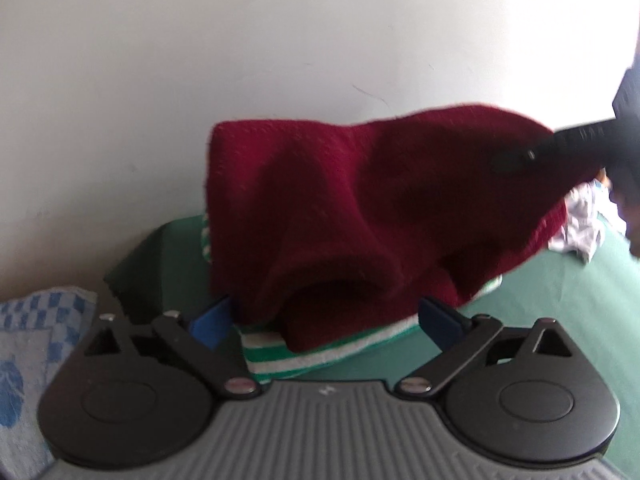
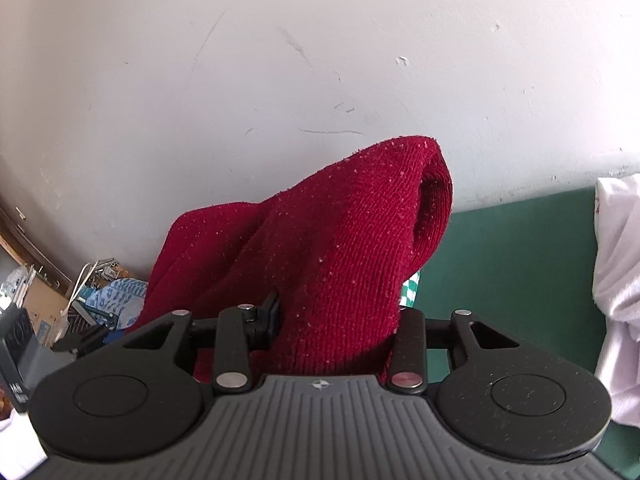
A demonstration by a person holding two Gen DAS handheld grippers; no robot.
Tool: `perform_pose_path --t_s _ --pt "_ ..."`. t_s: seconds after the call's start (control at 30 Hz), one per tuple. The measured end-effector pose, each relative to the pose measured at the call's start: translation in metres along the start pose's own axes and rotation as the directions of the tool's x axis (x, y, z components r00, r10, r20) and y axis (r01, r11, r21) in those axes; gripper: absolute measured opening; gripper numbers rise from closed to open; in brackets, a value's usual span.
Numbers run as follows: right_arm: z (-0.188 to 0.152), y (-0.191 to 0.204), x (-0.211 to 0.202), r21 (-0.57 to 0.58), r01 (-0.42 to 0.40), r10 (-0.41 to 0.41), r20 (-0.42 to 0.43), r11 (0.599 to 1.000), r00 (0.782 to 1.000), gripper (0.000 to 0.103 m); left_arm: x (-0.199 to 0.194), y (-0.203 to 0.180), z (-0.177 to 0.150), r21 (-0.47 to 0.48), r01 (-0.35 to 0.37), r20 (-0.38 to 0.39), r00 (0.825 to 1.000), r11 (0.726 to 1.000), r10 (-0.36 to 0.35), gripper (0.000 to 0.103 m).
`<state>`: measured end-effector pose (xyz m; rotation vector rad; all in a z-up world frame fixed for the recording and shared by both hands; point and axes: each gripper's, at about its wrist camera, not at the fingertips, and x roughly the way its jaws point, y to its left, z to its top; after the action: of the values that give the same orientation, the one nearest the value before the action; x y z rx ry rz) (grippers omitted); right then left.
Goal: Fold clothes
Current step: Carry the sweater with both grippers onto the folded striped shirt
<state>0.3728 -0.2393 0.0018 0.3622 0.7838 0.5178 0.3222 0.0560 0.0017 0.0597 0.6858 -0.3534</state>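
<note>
A dark red knitted garment (image 1: 360,208) hangs in a bunch over a green-and-white striped cloth (image 1: 304,354) on the green table (image 1: 560,300). My left gripper (image 1: 324,316) is open, its blue pads on either side of the red cloth's lower folded edge. My right gripper (image 2: 328,320) is shut on the red garment (image 2: 320,248), holding it raised; it shows at the right edge of the left wrist view (image 1: 560,144), pinching the cloth's upper right corner.
A white wall (image 2: 280,60) stands close behind the table. A blue-and-white checked towel (image 1: 28,352) lies at left. A crumpled white garment (image 1: 580,224) lies at right, also in the right wrist view (image 2: 620,272). Clutter (image 2: 60,300) sits off the table's left.
</note>
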Motion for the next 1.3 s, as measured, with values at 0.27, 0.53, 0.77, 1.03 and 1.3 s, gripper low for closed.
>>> perform_pose_path --t_s 0.27,0.53,0.77,1.03,1.3 --pt "-0.002 0.004 -0.002 0.026 0.020 -0.020 -0.004 0.999 1.000 0.042 0.026 -0.002 -0.013 0.006 -0.034 -0.007 0.999 0.999 0.034 0.063" --pt "0.000 0.020 -0.007 0.008 -0.021 0.020 0.046 1.000 0.999 0.040 -0.019 0.008 0.022 0.026 -0.134 0.158 0.979 0.991 0.129 0.036" --pt "0.010 0.047 0.000 -0.018 -0.105 0.106 0.118 0.994 0.987 0.041 -0.027 0.033 0.031 0.018 -0.155 0.118 0.981 0.988 0.152 0.032" --pt "-0.012 -0.005 0.010 0.072 0.093 -0.099 0.082 0.993 0.992 0.055 -0.019 0.023 -0.017 0.114 -0.198 0.066 0.979 0.974 0.191 0.058" --pt "-0.035 0.058 -0.049 -0.257 0.283 -0.213 0.270 0.924 0.939 0.062 -0.010 0.008 0.001 0.360 -0.349 0.159 0.937 0.865 0.312 0.073"
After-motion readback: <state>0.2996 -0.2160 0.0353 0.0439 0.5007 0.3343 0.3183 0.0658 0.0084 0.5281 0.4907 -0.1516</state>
